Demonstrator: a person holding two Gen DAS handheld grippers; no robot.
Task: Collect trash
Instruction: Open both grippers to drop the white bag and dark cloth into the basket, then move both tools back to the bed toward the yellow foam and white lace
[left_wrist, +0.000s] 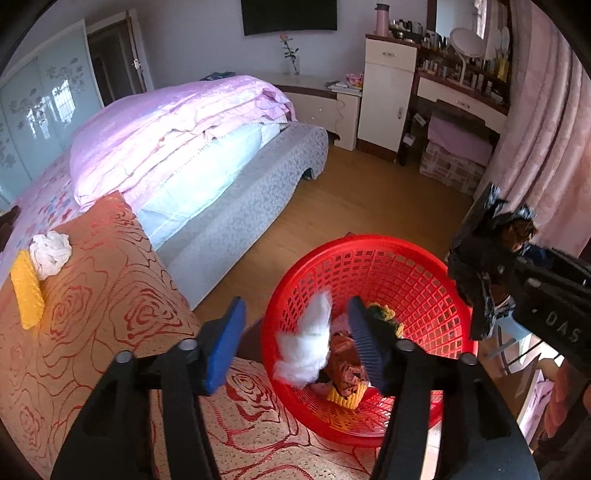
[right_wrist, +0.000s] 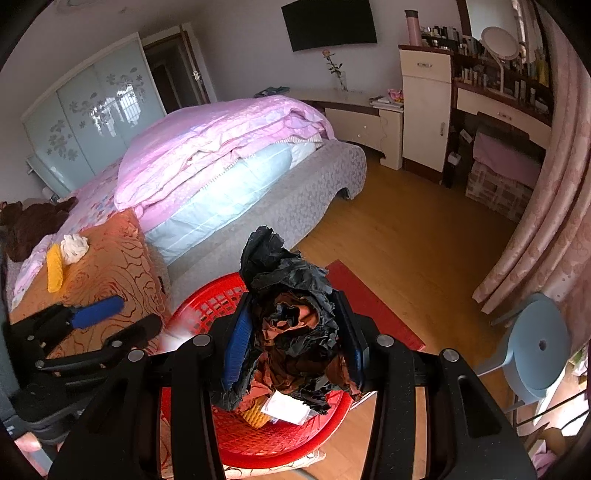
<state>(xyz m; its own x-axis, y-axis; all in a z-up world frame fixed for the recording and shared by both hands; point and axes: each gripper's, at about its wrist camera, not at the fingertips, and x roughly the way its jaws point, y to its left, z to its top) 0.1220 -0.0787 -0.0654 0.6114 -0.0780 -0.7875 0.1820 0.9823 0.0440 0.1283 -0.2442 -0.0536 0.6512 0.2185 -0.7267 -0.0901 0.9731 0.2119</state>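
Left gripper (left_wrist: 295, 343): held over the near left part of the red basket; its blue pads are spread apart and nothing is pressed between them.
White wad (left_wrist: 306, 347): a blurred white crumpled tissue is seen between the spread pads, touching neither, above the basket's contents.
Right gripper (right_wrist: 291, 343): clenched on a crumpled black and brown wrapper (right_wrist: 291, 317), which is squeezed between both blue pads and bulges out above and below them; it is held over the basket's right rim.
Red basket (left_wrist: 406, 258): a round red plastic mesh basket, seen resting partly on the near edge of the orange cover and jutting out over the wooden floor (left_wrist: 362, 199).
Basket contents: a yellow ridged piece (left_wrist: 345, 398), brown crumpled wrapping (left_wrist: 343, 365) and a white slip of paper (right_wrist: 286, 406) are seen inside, low in the bowl.
Orange cover (left_wrist: 110, 295): a rose-patterned cloth spread on the left.
Remaining trash: a yellow ridged sponge (left_wrist: 26, 288) and a white crumpled tissue (left_wrist: 50, 253) are left lying on the far left of the orange cover, touching each other, well apart from the basket.
Surroundings: a bed with a pink quilt (left_wrist: 177, 125) is seen beyond the cover; a pale blue stool (right_wrist: 543, 343) stands near right.
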